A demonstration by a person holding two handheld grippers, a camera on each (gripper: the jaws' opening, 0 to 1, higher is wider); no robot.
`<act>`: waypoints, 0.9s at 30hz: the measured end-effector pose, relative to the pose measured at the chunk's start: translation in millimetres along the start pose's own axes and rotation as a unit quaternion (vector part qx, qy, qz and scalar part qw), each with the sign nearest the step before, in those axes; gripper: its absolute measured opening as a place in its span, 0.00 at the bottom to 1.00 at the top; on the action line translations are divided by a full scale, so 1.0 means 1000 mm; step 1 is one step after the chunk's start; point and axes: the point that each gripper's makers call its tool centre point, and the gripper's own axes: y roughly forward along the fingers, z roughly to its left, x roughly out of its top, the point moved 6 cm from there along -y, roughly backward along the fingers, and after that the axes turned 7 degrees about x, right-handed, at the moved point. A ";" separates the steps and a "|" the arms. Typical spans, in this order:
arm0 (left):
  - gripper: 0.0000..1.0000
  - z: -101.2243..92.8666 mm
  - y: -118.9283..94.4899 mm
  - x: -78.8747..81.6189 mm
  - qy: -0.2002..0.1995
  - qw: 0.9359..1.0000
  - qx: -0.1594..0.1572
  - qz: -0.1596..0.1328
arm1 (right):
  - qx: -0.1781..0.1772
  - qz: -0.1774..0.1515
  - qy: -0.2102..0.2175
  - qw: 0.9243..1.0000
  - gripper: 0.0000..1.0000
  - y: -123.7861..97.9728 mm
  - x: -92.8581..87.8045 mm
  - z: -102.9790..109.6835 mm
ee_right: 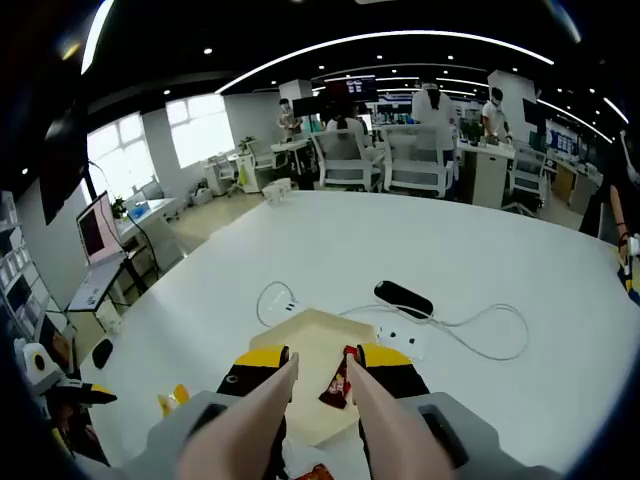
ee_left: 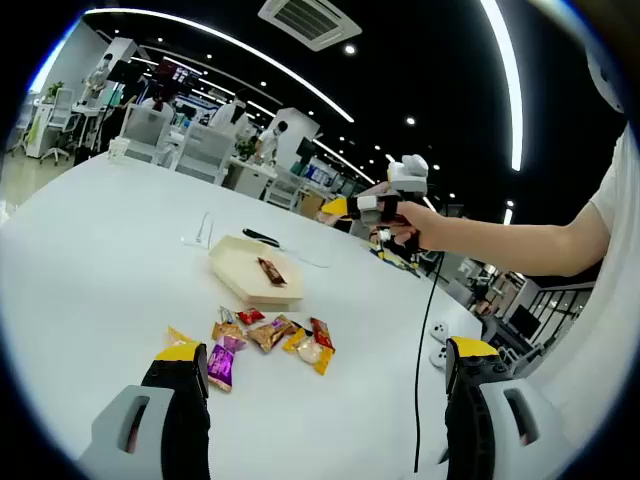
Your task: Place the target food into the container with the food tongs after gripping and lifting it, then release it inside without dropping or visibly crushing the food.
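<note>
A shallow beige tray (ee_left: 235, 260) sits mid-table with one brown wrapped snack (ee_left: 271, 270) lying in it. Nearer to me is a loose pile of several wrapped snacks (ee_left: 270, 335). My left gripper (ee_left: 325, 350) hangs wide open just short of that pile, holding nothing. A hand carries my right gripper (ee_left: 385, 205) in the air to the right of the tray. In the right gripper view, my right gripper (ee_right: 320, 365) looks down over the tray (ee_right: 300, 335). Its two pale tong arms stand apart, and the snack (ee_right: 340, 385) lies in the tray below the gap.
A black oblong device (ee_right: 403, 297), a white cable (ee_right: 470, 330) and a white adapter (ee_right: 400, 340) lie beyond the tray. Small white gadgets (ee_left: 437, 335) rest near the table's right edge. The person's arm (ee_left: 500, 235) reaches in from the right. Office chairs and desks stand beyond the table.
</note>
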 end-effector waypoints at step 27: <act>0.99 -0.002 -0.002 0.002 -0.003 1.000 -0.008 -0.017 | -0.013 -0.003 -0.010 1.000 0.27 -0.025 -0.017 0.011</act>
